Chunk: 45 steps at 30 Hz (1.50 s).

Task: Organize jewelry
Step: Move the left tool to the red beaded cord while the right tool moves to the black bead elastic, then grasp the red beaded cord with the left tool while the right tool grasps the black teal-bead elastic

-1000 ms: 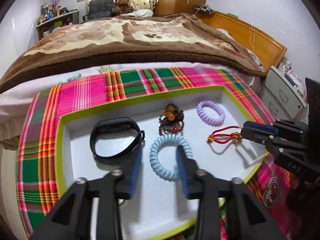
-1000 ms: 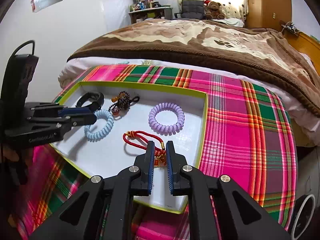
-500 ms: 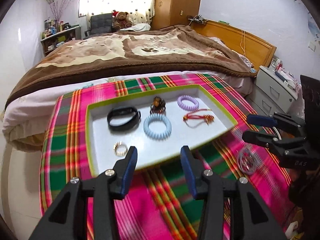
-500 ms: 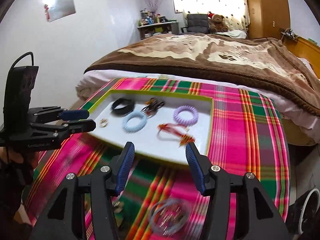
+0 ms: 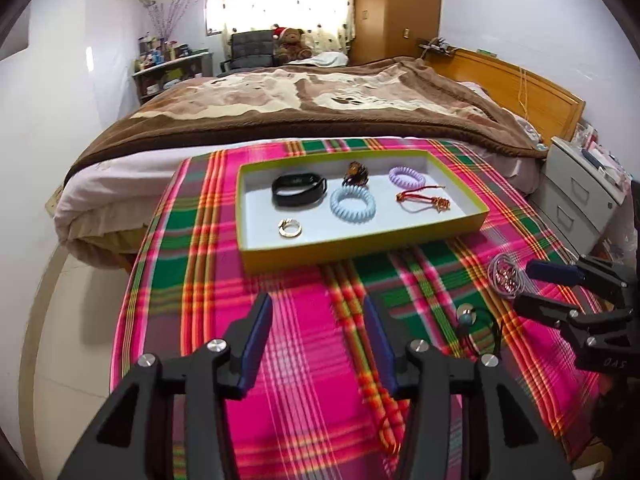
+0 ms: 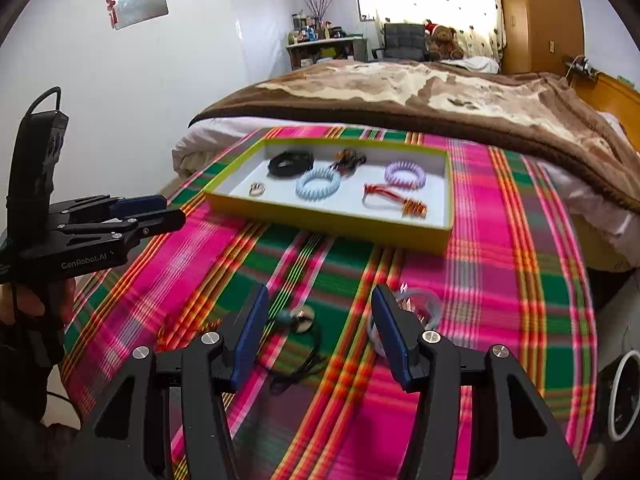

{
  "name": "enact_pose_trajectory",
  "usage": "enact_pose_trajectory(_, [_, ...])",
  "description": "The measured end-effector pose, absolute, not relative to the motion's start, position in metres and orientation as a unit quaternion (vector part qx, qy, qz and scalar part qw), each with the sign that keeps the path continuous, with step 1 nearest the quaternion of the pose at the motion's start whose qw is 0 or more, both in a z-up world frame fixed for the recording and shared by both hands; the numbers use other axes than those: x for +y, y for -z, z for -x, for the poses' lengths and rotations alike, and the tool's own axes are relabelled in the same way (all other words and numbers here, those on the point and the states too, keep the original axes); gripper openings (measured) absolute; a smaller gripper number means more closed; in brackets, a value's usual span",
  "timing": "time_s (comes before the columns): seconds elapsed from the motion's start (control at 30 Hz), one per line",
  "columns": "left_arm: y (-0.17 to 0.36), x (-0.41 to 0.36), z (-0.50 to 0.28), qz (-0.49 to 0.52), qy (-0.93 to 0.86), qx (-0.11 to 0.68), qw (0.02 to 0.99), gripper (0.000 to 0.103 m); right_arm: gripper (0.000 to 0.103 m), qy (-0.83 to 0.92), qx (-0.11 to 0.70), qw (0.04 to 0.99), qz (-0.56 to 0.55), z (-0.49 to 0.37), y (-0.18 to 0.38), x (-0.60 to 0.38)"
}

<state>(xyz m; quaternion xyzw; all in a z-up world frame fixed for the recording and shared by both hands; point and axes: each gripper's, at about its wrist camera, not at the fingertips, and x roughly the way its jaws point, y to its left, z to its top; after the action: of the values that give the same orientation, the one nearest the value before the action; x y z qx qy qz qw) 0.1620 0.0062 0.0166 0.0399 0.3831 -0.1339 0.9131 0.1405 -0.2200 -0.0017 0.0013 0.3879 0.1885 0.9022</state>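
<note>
Jaws on both the left gripper (image 5: 316, 344) and right gripper (image 6: 318, 334) are standing about half open and empty, having just been widening. Both are hovering over the plaid cloth (image 5: 288, 360), well back from the tray (image 5: 360, 250) they were working inside a second ago. Six pieces are lying sorted there; a pendant cord (image 6: 298, 334) and clear bracelet (image 6: 420, 306) are waiting outside, likely next.

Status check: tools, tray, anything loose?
Left tool and right tool open, empty. Yellow-rimmed white tray holds six pieces. Black cord pendant, clear bracelet on cloth.
</note>
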Motion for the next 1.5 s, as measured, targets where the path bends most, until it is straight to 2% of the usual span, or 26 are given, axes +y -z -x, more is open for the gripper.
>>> enact_pose_trajectory(0.53, [0.003, 0.022, -0.132, -0.008, 0.146, 0.399, 0.905, 0.054, 0.054, -0.19, 0.445, 0.874, 0.046, -0.142, 0.046, -0.191])
enact_pose_trajectory(0.8, [0.012, 0.015, -0.127, 0.004, 0.194, 0.414, 0.89, 0.054, 0.054, -0.18, 0.444, 0.876, 0.06, -0.143, 0.047, -0.184])
enact_pose_trajectory(0.87, [0.014, 0.012, -0.125, 0.005, 0.211, 0.418, 0.884, 0.054, 0.042, -0.178, 0.441, 0.877, 0.063, -0.142, 0.047, -0.184])
enact_pose_trajectory(0.93, [0.016, 0.009, -0.124, -0.001, 0.213, 0.42, 0.882, 0.054, 0.019, -0.185, 0.442, 0.876, 0.054, -0.143, 0.046, -0.184])
enact_pose_trajectory(1.0, [0.018, 0.005, -0.122, -0.01, 0.225, 0.422, 0.878, 0.054, 0.017, -0.183, 0.441, 0.877, 0.06, -0.143, 0.046, -0.184])
enact_pose_trajectory(1.07, [0.019, -0.001, -0.12, -0.02, 0.24, 0.426, 0.872, 0.054, 0.006, -0.186, 0.439, 0.877, 0.057, -0.142, 0.045, -0.185])
enact_pose_trajectory(1.5, [0.032, -0.036, -0.117, -0.089, 0.269, 0.433, 0.856, 0.054, 0.004, -0.175, 0.378, 0.909, 0.018, -0.121, 0.007, -0.21])
